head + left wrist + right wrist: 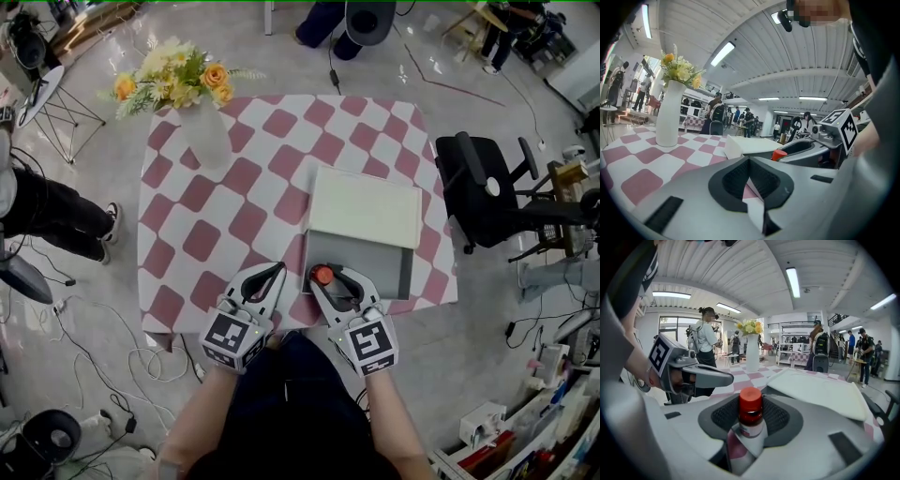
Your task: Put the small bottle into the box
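The small bottle (322, 275) has a red cap and a white label. It stands upright between the jaws of my right gripper (330, 281), which is shut on it at the near left corner of the box. In the right gripper view the bottle (751, 420) fills the gap between the dark pads. The box (394, 274) is an open grey tray, with its white lid (366, 206) lying just beyond it. My left gripper (272, 274) rests shut and empty just left of the right one. In the left gripper view, the red cap (778, 154) shows to the right.
A white vase of yellow flowers (204, 131) stands at the far left of the pink-and-white checked table (202, 239). A black office chair (487, 187) stands right of the table, and a person's legs (47, 211) are at the left. Cables lie on the floor.
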